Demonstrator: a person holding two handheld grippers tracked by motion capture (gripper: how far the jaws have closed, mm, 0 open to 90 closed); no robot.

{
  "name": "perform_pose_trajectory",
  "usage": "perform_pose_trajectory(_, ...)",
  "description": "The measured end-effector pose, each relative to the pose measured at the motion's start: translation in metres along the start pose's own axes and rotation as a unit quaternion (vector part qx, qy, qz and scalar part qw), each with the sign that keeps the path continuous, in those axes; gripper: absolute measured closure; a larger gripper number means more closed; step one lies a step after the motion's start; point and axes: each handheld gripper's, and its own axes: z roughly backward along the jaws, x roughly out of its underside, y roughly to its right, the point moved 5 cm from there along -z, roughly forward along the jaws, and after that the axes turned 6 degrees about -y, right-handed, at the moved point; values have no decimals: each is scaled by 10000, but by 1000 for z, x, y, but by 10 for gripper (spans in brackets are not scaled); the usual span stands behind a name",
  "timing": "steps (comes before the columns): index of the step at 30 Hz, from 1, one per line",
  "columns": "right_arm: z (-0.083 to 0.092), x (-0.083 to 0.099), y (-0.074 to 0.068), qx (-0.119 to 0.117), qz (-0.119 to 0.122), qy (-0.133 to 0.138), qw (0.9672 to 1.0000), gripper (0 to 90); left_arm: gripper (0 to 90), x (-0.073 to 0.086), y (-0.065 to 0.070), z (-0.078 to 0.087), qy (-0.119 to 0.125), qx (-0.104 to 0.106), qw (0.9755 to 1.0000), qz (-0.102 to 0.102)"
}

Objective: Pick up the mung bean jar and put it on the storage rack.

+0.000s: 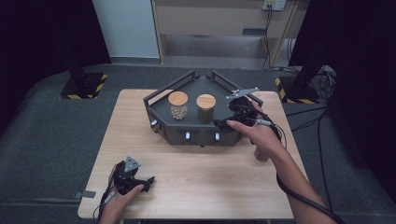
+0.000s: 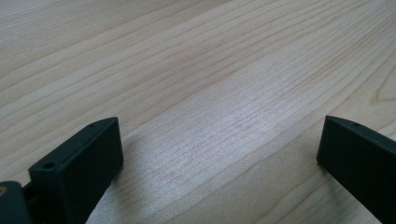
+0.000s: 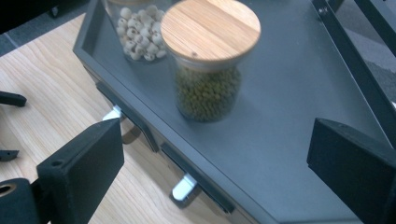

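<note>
A dark grey tray (image 1: 164, 92) with raised rails stands at the back middle of the wooden table (image 1: 210, 177). Two glass jars with wooden lids stand on it: one of pale beans (image 1: 178, 106) and one of green beans (image 1: 205, 108). My right gripper (image 1: 225, 115) hovers over the tray's right part, just right of the green jar, open and holding nothing. In the right gripper view the green jar (image 3: 208, 79) stands ahead between the jaws of this gripper (image 3: 217, 130), and the pale jar (image 3: 140, 32) lies beyond. My left gripper (image 1: 147, 183) rests open near the table's front left corner.
Small silver tabs (image 3: 184, 189) stick out of the tray's front wall (image 3: 140, 126). In the left gripper view, bare wood (image 2: 210, 56) lies between the jaws of my left gripper (image 2: 219, 128). Cables trail from both hands. Black stands with striped bases flank the table on the grey floor.
</note>
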Motion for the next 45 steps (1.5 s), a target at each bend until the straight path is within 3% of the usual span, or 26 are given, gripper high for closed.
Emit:
perform_pose_trajectory(27, 20, 37, 12, 230, -159, -45, 9996, 40, 0, 0, 0, 0, -3, -3, 10000, -1)
perform_pose_trajectory(45, 29, 62, 21, 240, -358, -17, 9991, 39, 0, 0, 0, 0, -3, -4, 10000, -2)
